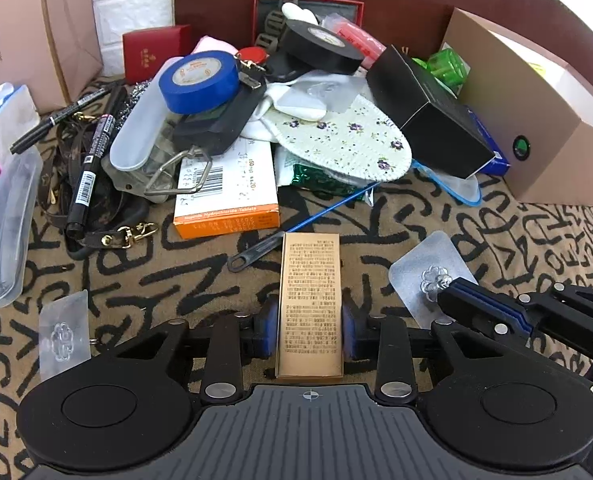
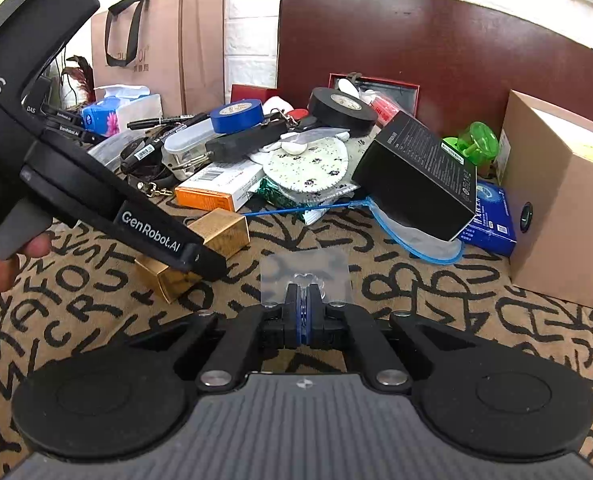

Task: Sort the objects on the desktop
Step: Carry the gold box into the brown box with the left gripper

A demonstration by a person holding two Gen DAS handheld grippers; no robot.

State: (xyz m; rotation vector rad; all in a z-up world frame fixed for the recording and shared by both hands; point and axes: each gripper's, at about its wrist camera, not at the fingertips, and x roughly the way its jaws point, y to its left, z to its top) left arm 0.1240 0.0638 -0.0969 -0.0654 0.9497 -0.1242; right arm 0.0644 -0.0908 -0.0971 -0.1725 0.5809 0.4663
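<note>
**Gold box and clear hook being gripped beside the pile**

A gold box (image 1: pixel 310 304) is being pinched by the left gripper (image 1: pixel 310 330), its fingers pressed against the two long sides, with the printed face turned up. The box is being held just above the patterned cloth (image 1: pixel 200 276), in front of the heap of clutter.

A clear sticky hook (image 2: pixel 305 276) is being clamped at its flower-shaped knob by the right gripper (image 2: pixel 304 300), whose fingers are being squeezed nearly together. The hook's sheet is being kept just to the right of the gold box.

A second clear hook (image 1: pixel 63 330) is lying flat on the cloth at the left. Behind, a blue tape roll (image 1: pixel 200 80), a black tape roll (image 1: pixel 320 46), a black carton (image 1: pixel 428 114), an orange-and-white box (image 1: pixel 226 188) and a flowered insole (image 1: pixel 348 140) are being left piled together, near a brown cardboard box (image 1: pixel 532 120).
</note>
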